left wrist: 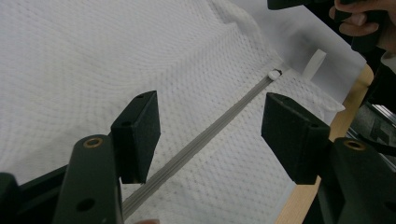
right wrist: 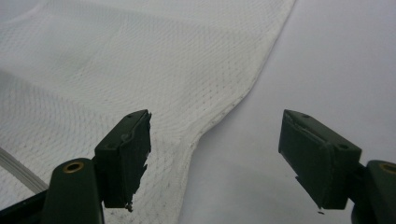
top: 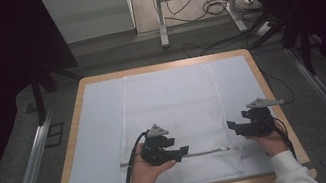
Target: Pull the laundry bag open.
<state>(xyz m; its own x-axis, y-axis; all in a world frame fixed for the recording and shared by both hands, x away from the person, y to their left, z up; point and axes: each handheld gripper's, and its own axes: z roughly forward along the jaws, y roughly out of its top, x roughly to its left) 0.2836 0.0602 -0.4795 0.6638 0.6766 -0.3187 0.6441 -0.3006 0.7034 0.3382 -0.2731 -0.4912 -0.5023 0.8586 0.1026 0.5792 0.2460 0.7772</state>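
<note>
Item under inspection: one white mesh bag (top: 173, 115), lying flat on a pale sheet (top: 102, 132) that covers the wooden table (top: 273, 97). The bag sits in the middle of the sheet, its long sides running away from me, its near end close to the table's front edge. The fabric is an open, honeycomb-like netting, with a soft ripple in it in my left gripper view. Its side hem is a narrow stitched border that bows inward in my right gripper view.

One grey zipper (top: 202, 153) runs across the near end of the bag. In my left gripper view it reads as a straight ribbed band, closed along the stretch I can see, with one small white pull (left wrist: 274, 73) at its far end and one white tab (left wrist: 314, 64) just beyond that.

My left gripper (top: 182, 153) is over the zipper, near its left part. Its jaws stand spread, one either side of the zipper line, pinching nothing; the pads are apart from the mesh as far as I can tell.

My right gripper (top: 232, 126) is held at the bag's right edge. Its jaws are spread wide and hold nothing: one pad (right wrist: 126, 154) is above the mesh beside the hem, the other above the bare sheet.

Count: one bag, one zipper, one pull, one tab, one sheet, one table, two grippers.
</note>
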